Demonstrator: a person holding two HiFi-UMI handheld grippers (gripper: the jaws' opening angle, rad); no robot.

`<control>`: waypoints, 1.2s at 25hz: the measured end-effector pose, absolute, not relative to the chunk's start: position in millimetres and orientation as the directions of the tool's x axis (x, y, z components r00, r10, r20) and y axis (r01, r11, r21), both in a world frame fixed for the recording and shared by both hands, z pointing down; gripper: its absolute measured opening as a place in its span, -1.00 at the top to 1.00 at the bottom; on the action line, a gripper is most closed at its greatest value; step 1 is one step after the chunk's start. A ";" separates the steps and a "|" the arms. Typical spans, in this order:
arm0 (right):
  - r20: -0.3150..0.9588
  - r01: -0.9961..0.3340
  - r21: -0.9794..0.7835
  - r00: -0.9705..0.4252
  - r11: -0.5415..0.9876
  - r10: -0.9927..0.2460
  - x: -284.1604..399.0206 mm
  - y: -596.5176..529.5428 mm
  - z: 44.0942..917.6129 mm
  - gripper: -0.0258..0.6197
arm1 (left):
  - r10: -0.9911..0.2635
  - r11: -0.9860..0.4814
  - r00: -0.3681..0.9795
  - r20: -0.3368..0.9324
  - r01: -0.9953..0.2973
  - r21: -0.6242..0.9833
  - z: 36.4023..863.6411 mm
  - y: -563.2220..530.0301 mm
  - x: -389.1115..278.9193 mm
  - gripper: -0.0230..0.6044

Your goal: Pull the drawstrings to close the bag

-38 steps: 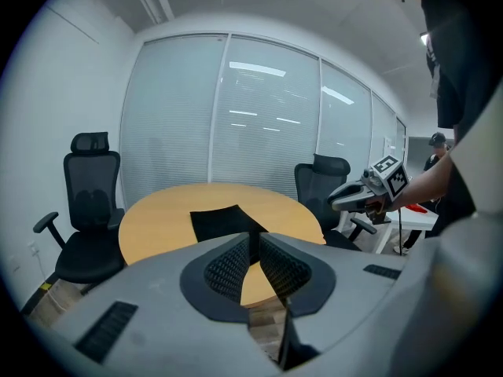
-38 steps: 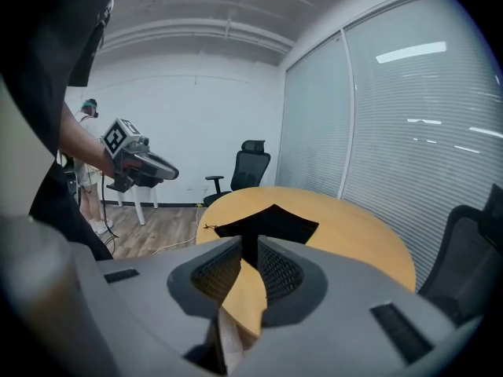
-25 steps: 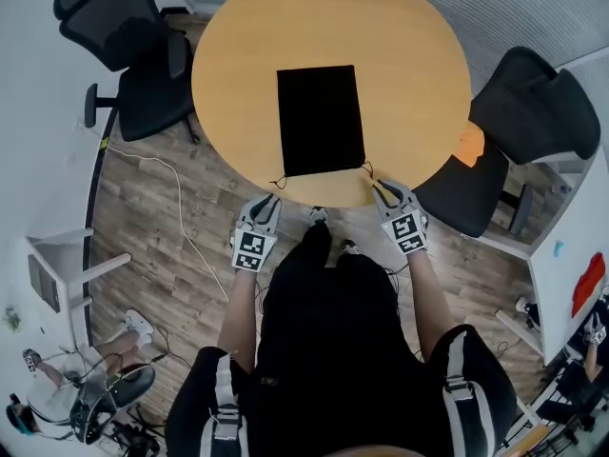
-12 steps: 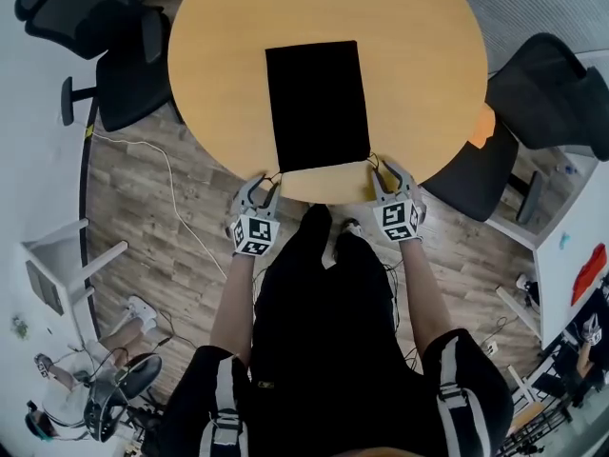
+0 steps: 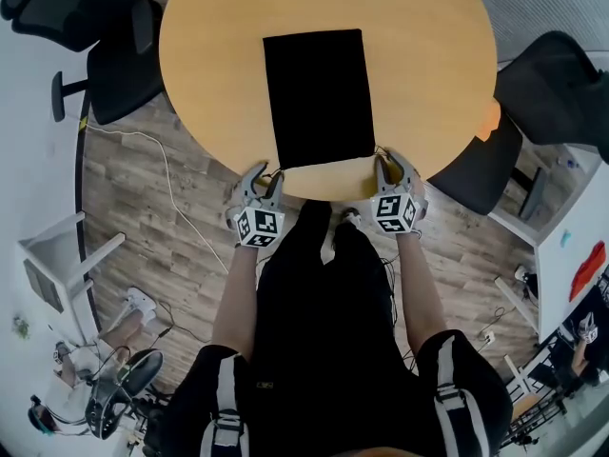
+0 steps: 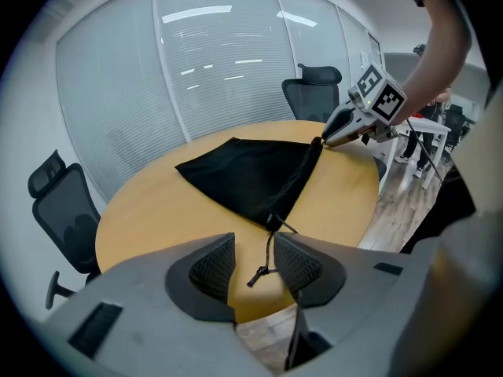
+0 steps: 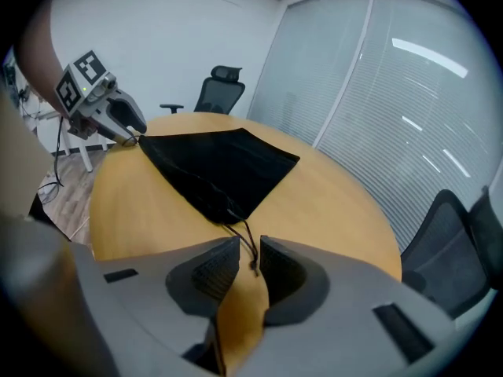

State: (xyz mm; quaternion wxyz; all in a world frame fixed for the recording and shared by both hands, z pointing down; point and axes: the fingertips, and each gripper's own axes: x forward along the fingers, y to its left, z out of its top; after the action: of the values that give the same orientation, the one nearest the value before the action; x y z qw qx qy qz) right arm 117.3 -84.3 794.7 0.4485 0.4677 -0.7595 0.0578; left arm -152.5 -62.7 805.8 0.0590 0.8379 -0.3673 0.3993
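Table, round and wooden, bears a flat black bag near its front edge. The left gripper, jaws opening, straddles the left drawstring unclamped. The right gripper, jaws closing, has the right drawstring between its pads, not yet pinched.

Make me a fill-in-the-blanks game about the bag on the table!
The colour of the bag is ___.
It lies flat on a wooden table whose top is ___ in shape.
A thin drawstring sticks out from a ___ of the bag.
Missing words: black; round; corner.
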 end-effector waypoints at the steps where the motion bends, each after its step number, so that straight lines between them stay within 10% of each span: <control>1: 0.734 -0.764 0.336 -0.154 0.551 -0.661 119.0 -85.0 794.6 0.52 | -0.573 -0.720 0.405 0.712 -0.663 -0.203 805.9 -63.2 -152.8 0.48; 17: 0.754 -0.738 0.328 -0.171 0.590 -0.634 120.5 -103.3 801.8 0.59 | -0.542 -0.757 0.428 0.723 -0.622 -0.200 809.4 -57.2 -145.9 0.72; 30: 0.846 -0.576 0.187 -0.318 0.796 -0.429 113.7 -100.9 801.3 0.51 | -0.343 -0.781 0.634 0.693 -0.602 0.163 792.7 -53.1 -135.5 0.73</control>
State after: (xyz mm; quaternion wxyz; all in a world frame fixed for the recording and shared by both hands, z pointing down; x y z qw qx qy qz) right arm 113.7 -100.9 801.3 0.4944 0.3109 -0.8083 0.0745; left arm -135.5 -53.1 792.7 0.1938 0.8827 -0.2678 0.3339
